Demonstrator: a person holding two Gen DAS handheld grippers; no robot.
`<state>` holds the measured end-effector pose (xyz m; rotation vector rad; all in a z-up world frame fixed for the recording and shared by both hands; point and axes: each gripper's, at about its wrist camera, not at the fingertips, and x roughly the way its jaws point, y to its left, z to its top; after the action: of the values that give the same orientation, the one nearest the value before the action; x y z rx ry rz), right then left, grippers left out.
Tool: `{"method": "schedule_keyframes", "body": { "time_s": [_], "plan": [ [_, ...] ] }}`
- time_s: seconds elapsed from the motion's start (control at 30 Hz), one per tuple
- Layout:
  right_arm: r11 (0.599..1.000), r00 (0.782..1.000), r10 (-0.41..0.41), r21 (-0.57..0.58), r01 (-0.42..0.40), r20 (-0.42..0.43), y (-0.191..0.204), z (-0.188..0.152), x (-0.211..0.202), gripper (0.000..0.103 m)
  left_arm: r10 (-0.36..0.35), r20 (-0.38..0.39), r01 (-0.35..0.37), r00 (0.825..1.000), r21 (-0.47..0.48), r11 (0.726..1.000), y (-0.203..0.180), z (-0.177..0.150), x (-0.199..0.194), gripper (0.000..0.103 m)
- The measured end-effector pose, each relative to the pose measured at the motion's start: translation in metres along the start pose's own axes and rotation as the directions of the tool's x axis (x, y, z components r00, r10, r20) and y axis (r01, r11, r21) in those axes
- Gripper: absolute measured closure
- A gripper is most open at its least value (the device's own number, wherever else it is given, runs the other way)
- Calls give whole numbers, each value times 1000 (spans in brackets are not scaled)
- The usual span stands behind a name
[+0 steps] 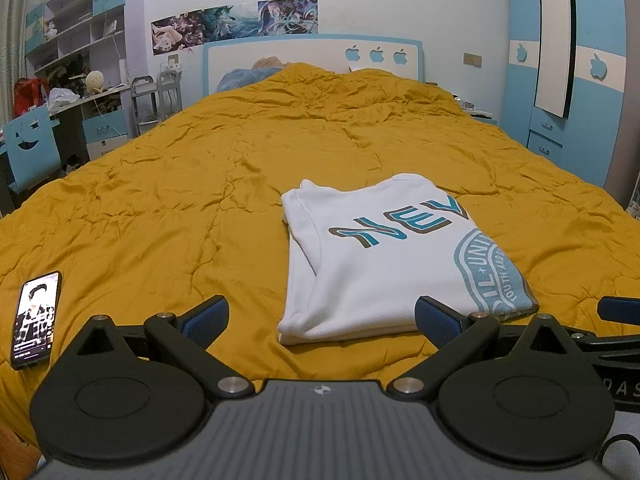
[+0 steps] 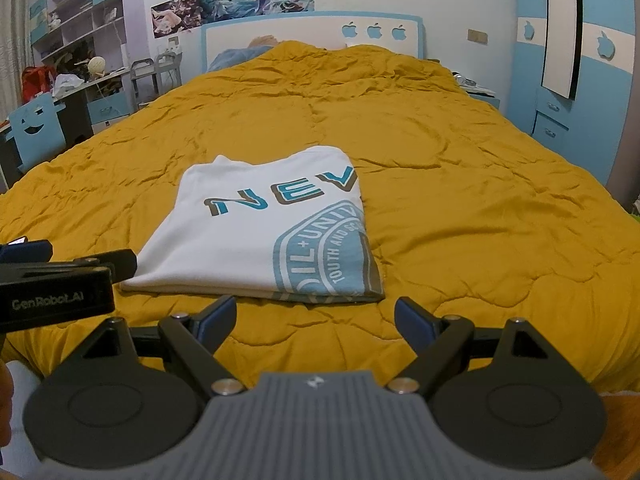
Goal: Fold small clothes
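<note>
tee (image 1: 376, 268) white w/ teal-brown print | quilt (image 1: 200, 184) mustard | gripper pads (image 1: 208, 318) blue

**Mustard quilt, blue-and-white bedroom**

A rumpled mustard-yellow quilt (image 1: 240, 168) covers the whole bed. At its near left edge lies a smartphone (image 1: 35, 319), screen lit and facing up. Up top, a white headboard (image 1: 320, 56) shows three blue apple cutouts, with a strip of anime posters (image 1: 234, 24) on the wall above. Far left, cluttered shelves (image 1: 76, 36) over a desk; on the right, a blue wardrobe (image 1: 568, 64).
</note>
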<state>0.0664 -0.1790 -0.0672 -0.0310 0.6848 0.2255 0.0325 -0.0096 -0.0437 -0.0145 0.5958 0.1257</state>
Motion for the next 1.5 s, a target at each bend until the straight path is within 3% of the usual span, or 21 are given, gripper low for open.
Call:
{"method": "schedule_keyframes", "body": {
  "time_s": [1.5],
  "plan": [
    [1000,1000,6,-3,-6,-15,-2,0,5,21,-4,-5,4,1000,-1,1000,-1,-1,-1,0]
  ]
}}
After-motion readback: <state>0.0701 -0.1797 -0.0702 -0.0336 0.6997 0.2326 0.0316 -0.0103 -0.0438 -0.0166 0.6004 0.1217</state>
